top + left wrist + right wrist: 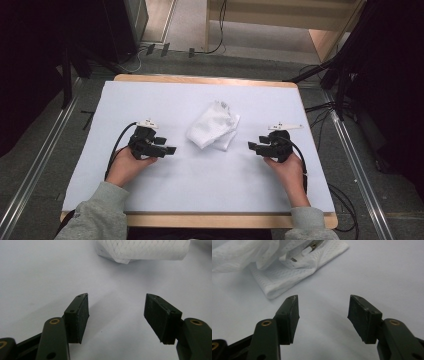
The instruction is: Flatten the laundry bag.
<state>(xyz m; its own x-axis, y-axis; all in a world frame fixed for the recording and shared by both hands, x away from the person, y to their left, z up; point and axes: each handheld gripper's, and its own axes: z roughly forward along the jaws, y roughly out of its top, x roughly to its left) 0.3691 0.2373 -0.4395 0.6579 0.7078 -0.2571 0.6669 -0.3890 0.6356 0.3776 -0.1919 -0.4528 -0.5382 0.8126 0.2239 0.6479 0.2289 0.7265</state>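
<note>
White mesh cloth (pixel 213 125) lies crumpled and partly folded near the centre of the counter (pixel 200 190), which is covered by a pale sheet. High view: left tongs (pixel 170 150) sit at about 8 o'clock from the cloth, held in the left hand (pixel 127 165); right tongs (pixel 251 146) sit at about 4 o'clock from it, held in the right hand (pixel 290 170). Both point inward toward the cloth, neither touching it. Grey sleeves enter from 6 o'clock. A cable trails from each gripper.

Left gripper view: left tongs (pixel 116 315) spread wide, nothing between the pads, bare sheet below. Cloth (pixel 142 250) at 12 to 1 o'clock, near but apart from the tips; its folded edge faces the tongs.

Right gripper view: right tongs (pixel 323 315) spread wide, nothing between them. Cloth (pixel 282 272) at 10 to 11 o'clock, its rolled hem just beyond the left pad (pixel 293 315), not touching. A small whitish fitting with a metal part (pixel 308 248) shows among the folds at 12 o'clock; what it is I cannot tell.
</note>
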